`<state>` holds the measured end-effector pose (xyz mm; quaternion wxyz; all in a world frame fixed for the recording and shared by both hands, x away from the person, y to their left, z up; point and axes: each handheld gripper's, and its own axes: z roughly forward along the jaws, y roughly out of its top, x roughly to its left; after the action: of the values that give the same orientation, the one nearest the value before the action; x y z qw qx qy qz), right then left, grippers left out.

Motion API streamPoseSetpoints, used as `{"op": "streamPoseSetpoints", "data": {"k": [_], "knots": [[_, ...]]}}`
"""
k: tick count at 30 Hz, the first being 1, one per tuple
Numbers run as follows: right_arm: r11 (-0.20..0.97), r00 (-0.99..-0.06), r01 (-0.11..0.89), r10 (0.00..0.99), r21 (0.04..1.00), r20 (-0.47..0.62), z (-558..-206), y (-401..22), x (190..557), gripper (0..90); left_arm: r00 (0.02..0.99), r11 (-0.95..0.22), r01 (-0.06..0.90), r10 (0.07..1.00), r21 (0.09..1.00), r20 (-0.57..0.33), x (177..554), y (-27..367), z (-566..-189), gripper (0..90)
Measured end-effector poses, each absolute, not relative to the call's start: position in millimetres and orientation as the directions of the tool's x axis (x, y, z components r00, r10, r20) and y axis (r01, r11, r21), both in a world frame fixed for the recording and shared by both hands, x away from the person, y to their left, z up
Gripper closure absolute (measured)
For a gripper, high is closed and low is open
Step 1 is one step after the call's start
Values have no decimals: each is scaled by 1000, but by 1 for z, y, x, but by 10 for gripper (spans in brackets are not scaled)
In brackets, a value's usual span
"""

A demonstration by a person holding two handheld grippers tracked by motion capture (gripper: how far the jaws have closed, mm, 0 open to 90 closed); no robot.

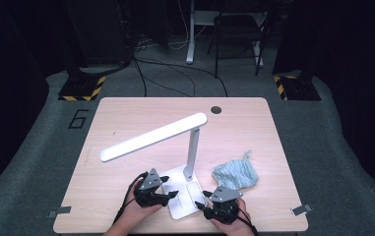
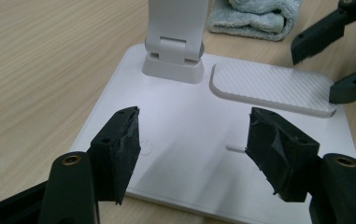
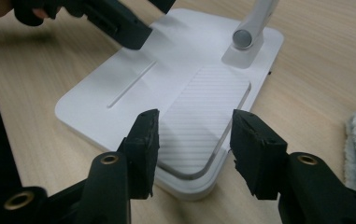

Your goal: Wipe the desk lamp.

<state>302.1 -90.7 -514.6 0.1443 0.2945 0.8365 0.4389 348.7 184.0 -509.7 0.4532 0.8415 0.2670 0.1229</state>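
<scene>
Lamp (image 1: pixel 191 147) stands on the bench (image 1: pixel 126 110), near my edge, its white base (image 1: pixel 175 194) between my two grippers, its head (image 1: pixel 153 136) slanting out to the left. Cloth (image 1: pixel 235 173) lies crumpled just right of the base, apart from it.

Left gripper (image 1: pixel 171 189): jaws partly open over the left half of the base, nothing between the pads, pads not touching the plate as far as I can tell. Right gripper (image 1: pixel 203 202): jaws at a middling gap, empty, poised above the near corner of the ribbed pad (image 3: pixel 203 119) set in the base.

Judgement: step in hand is getting hold of, or steadying, the base.

How to do it well:
- Keep left gripper as the anchor on the flat plate, pressing straight down so the base cannot skate.
- Bring right gripper in low at the base edge, not on the pad, which looks raised and may flex.
- Close slowly; the smooth plastic may slip.
- Watch the head; any tilt of the base swings it wide.
- Stay off the cloth.
</scene>
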Motion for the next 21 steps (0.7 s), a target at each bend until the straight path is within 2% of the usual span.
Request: {"op": "streamPoseSetpoints", "data": {"k": [8,16,21], "knots": [[420,-790,367,612,830,39,-517,-94,298,573,838,-450,333,544,829,-42,354,181,-508,346],[434,-787,359,617,826,17,-518,-91,293,587,832,-444,338,554,830,-43,357,182,-508,346],[426,-791,358,612,831,26,-519,-86,294,640,818,-443,350,574,826,-39,355,185,-508,346]]}}
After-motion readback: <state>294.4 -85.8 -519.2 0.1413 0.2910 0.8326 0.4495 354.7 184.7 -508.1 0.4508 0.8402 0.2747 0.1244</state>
